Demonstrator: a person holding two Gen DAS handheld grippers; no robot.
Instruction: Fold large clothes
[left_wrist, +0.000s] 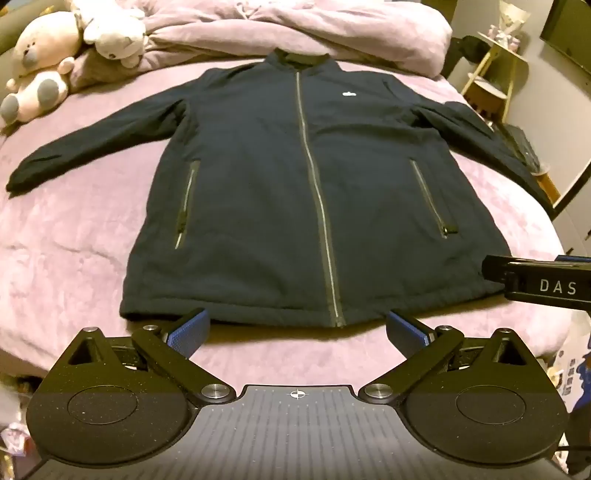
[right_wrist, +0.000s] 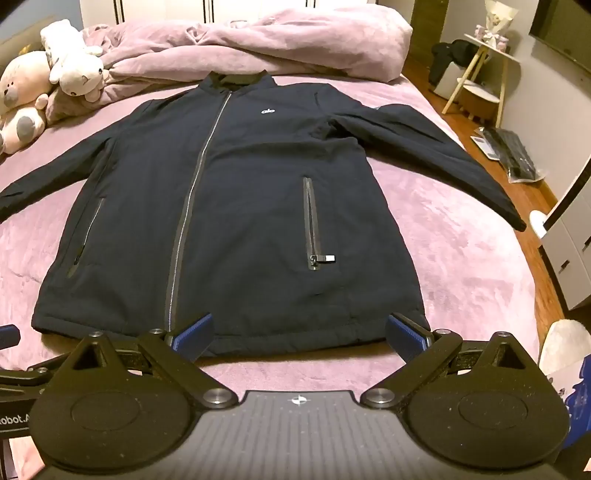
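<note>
Jacket (left_wrist: 288, 192) spread flat, zipped, on bed (left_wrist: 74, 266), sleeves out, collar toward duvet (left_wrist: 295, 33). Left tool (left_wrist: 297, 328) wide open, empty, at hem. Right tool (right_wrist: 299, 334) likewise gaping, empty, near hem. Plush toys (left_wrist: 40, 62) at far left.

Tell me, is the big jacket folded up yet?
Not yet. The jacket lies spread flat on the bed, zipped up, both sleeves stretched out sideways.

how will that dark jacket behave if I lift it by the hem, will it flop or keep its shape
The jacket will probably flop: it lies flat and limp on the bed, sleeves spread. It looks lightly padded, so likely bulky yet fairly light, and folds may spring back. Both open tongs, left and right, sit near the hem; the far end would probably drag on the plush cover.
</note>
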